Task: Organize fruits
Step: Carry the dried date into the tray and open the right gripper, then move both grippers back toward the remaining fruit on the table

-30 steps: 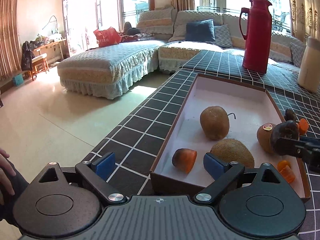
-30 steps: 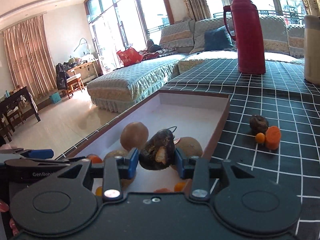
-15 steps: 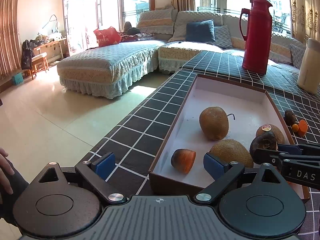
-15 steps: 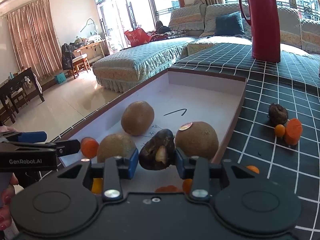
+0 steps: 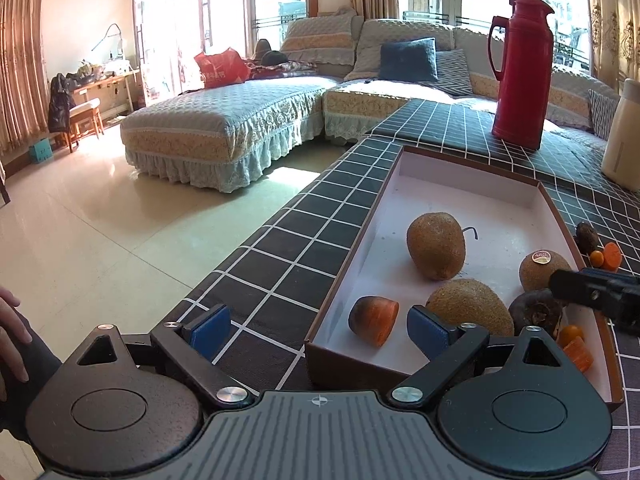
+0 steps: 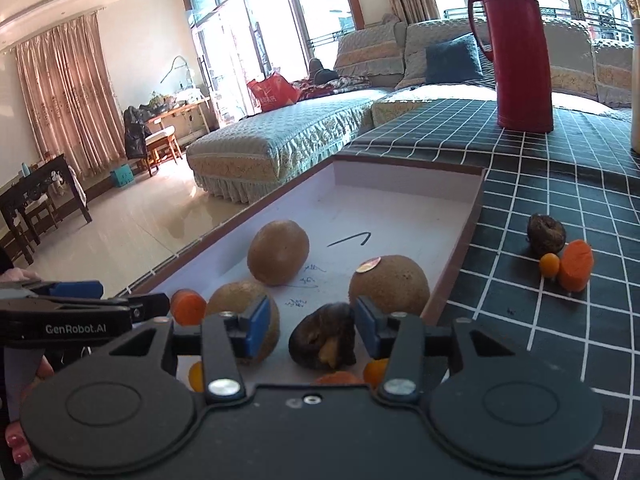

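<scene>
A shallow white tray point(image 5: 472, 184) point(image 6: 400, 184) with a brown rim lies on the checked table. It holds three kiwis point(image 5: 436, 246) point(image 6: 278, 252), a carrot piece point(image 5: 374, 320) and small orange fruits. My right gripper point(image 6: 308, 326) is open; the dark wrinkled fruit point(image 6: 324, 338) point(image 5: 534, 310) rests in the tray between its pads, near the right one. My left gripper point(image 5: 318, 326) is open and empty, straddling the tray's near left corner.
On the cloth right of the tray lie another dark fruit point(image 6: 546, 234), a small orange fruit point(image 6: 549, 265) and a carrot chunk point(image 6: 575, 265). A red thermos point(image 5: 522, 72) and a cream container point(image 5: 622, 140) stand behind. The table's left edge drops to the floor.
My right gripper lowered the dark fruit into the tray and opened, letting it go. The left gripper has barely moved.
</scene>
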The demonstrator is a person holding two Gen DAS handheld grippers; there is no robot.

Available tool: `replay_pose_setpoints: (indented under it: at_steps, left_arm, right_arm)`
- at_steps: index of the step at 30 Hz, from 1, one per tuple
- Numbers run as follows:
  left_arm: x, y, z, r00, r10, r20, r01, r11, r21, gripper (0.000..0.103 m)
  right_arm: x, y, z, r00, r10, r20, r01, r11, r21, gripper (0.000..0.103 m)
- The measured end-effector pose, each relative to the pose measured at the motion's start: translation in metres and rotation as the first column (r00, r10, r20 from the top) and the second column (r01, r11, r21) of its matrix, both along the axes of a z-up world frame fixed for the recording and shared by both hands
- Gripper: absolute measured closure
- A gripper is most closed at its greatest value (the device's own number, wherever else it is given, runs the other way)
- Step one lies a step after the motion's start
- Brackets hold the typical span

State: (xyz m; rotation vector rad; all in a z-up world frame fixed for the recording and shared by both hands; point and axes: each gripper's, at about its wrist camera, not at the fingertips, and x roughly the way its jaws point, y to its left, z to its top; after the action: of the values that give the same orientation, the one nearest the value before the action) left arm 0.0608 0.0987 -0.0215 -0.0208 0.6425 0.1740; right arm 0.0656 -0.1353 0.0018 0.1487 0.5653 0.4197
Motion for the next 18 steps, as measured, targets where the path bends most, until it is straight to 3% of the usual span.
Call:
replay_pose_setpoints:
  at_steps: [5, 12, 18]
  left_arm:
    - [0.002, -0.009, 0.001, 1.000, -0.024, -0.001, 0.024, 0.999, -0.034, 0.008]
    - [0.000, -0.041, 0.006, 0.995, -0.099, 0.026, 0.100, 0.995, -0.028, 0.008]
    - [-0.007, -0.079, 0.015, 0.975, -0.210, 0.079, 0.213, 0.977, -0.028, 0.006]
  right_arm:
    - [-0.002, -0.038, 0.014, 0.986, -0.164, 0.031, 0.161, 0.983, 0.088, 0.057]
    - [0.003, -0.100, 0.001, 0.906, -0.421, -0.034, 0.422, 0.904, 0.062, 0.061]
    - [-0.003, -0.128, -0.009, 0.873, -0.484, -0.054, 0.486, 0.873, 0.030, 0.062]
